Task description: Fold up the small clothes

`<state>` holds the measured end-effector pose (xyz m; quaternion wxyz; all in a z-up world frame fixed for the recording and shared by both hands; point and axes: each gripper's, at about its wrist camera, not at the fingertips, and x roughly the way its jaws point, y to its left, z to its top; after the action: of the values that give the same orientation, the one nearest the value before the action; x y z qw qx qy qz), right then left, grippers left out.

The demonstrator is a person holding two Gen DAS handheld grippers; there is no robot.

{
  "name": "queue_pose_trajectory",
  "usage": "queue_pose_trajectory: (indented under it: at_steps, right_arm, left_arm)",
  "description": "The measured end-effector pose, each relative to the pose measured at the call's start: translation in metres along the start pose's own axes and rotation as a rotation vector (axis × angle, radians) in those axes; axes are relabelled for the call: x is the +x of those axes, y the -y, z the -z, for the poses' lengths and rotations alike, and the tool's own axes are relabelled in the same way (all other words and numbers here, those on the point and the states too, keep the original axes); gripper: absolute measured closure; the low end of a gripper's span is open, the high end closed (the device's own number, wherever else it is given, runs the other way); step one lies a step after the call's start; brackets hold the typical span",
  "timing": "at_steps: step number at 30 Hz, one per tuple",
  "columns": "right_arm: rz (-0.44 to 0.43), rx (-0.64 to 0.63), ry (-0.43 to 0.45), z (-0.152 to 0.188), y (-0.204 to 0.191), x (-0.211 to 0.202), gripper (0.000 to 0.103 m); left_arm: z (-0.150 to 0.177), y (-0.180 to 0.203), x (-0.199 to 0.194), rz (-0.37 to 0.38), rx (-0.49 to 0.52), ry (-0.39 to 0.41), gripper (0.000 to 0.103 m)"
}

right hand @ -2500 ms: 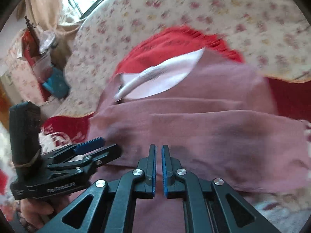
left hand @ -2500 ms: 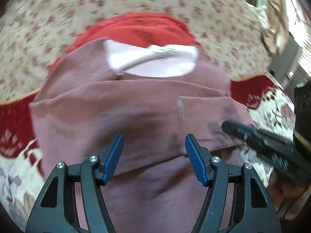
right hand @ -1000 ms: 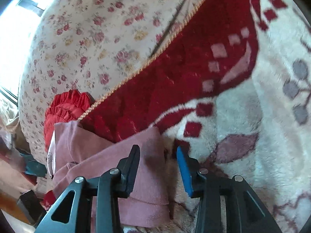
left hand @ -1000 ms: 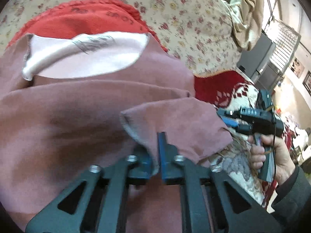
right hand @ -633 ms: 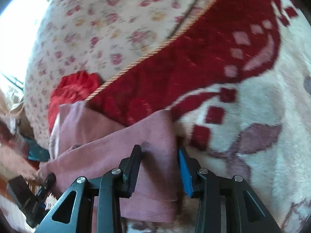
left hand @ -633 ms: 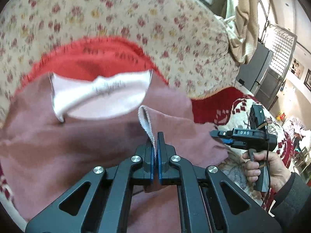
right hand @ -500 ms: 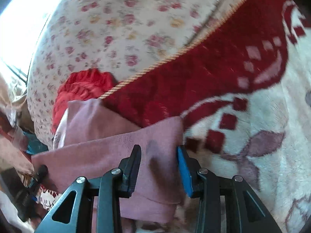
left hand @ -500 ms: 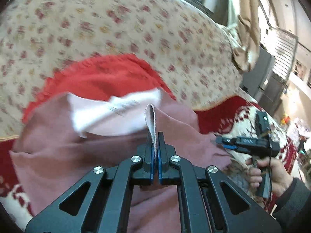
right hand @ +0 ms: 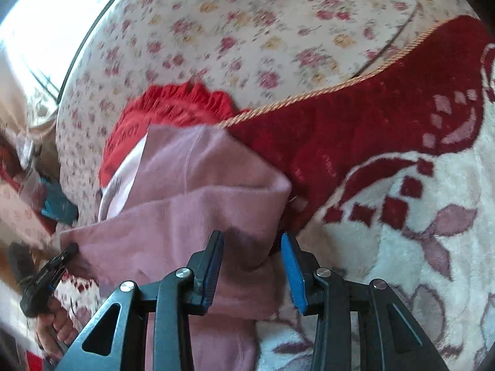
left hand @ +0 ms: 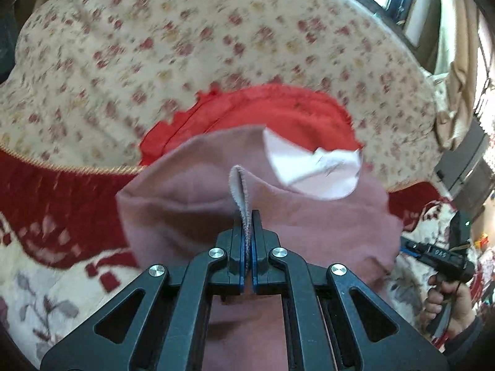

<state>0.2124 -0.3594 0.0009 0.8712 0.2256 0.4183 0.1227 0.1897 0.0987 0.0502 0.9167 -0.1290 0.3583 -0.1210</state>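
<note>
A mauve garment point(left hand: 185, 216) with a white inner lining point(left hand: 312, 170) lies on the blanket, partly over a red garment point(left hand: 263, 108). My left gripper point(left hand: 247, 216) is shut on a raised fold of the mauve cloth, whose raw edge stands up above the pads. In the right wrist view the mauve garment point(right hand: 201, 204) has its folded side edge between the jaws of my right gripper point(right hand: 252, 247), which stand apart; the right pad is clear of the cloth. The left gripper point(right hand: 65, 256) shows at the cloth's far corner.
A floral cushion point(left hand: 185, 31) rises behind the clothes. A red and white plush blanket point(right hand: 402, 216) covers the surface. A person's hand point(left hand: 448, 300) holds the right gripper at the far right. Curtains and dark furniture point(left hand: 464, 179) stand beyond.
My left gripper has shut on a fold of the mauve garment and lifted it up and across. The right gripper, shut earlier, now stands apart at the garment's side edge.
</note>
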Motion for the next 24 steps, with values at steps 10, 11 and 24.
queue_pose_trajectory:
  at_steps: [10,11,24]
  right_arm:
    - [-0.028,0.005,0.030,-0.006,0.001,0.004,0.066]
    - [-0.031,0.007,0.041,-0.009,0.003,0.006,0.066]
    - [0.012,-0.132,0.194,-0.045,-0.042,0.010,0.097]
  left_arm:
    - [0.017,-0.014,0.021,-0.137,-0.023,-0.061,0.102]
    - [0.018,-0.015,0.022,-0.139,-0.027,-0.066,0.102]
    - [0.013,-0.027,0.014,-0.202,-0.050,0.001,0.102]
